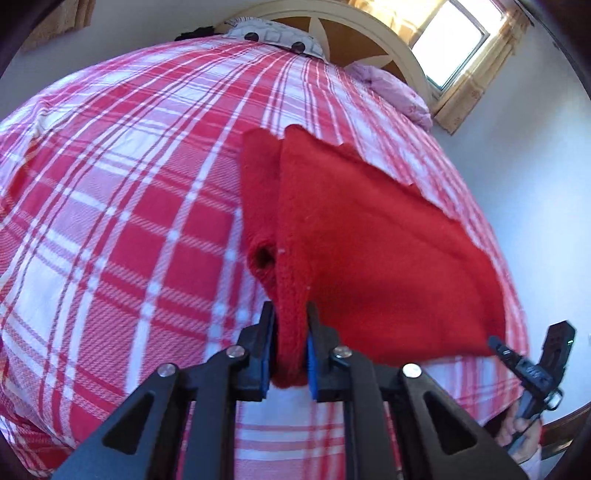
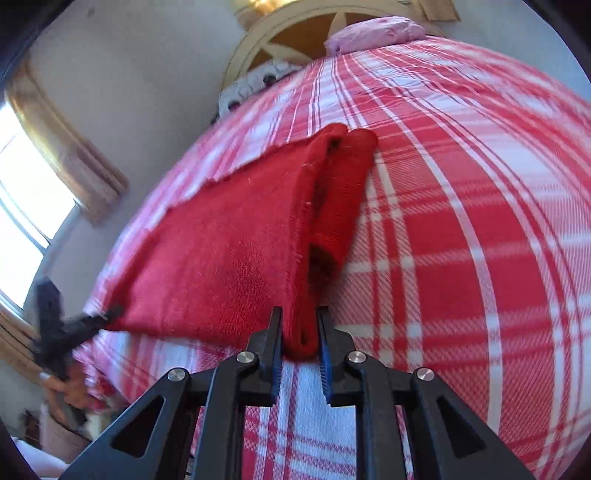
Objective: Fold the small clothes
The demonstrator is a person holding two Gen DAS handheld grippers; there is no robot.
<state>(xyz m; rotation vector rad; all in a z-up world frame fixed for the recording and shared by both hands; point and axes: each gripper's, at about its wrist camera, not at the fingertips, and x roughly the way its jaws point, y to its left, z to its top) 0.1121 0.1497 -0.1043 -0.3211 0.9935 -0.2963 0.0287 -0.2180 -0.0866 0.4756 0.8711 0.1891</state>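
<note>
A small red knit garment lies partly on the bed and is stretched between both grippers, lifted at its near edge. My left gripper is shut on its thick folded left corner. My right gripper is shut on the other near corner of the garment. A folded sleeve lies beside the body of the garment. Each gripper shows in the other's view: the right one at the garment's right corner, the left one at its left corner.
The bed is covered by a red and white plaid sheet. A patterned pillow and a pink pillow lie at the arched headboard. A window with curtains is beside the bed.
</note>
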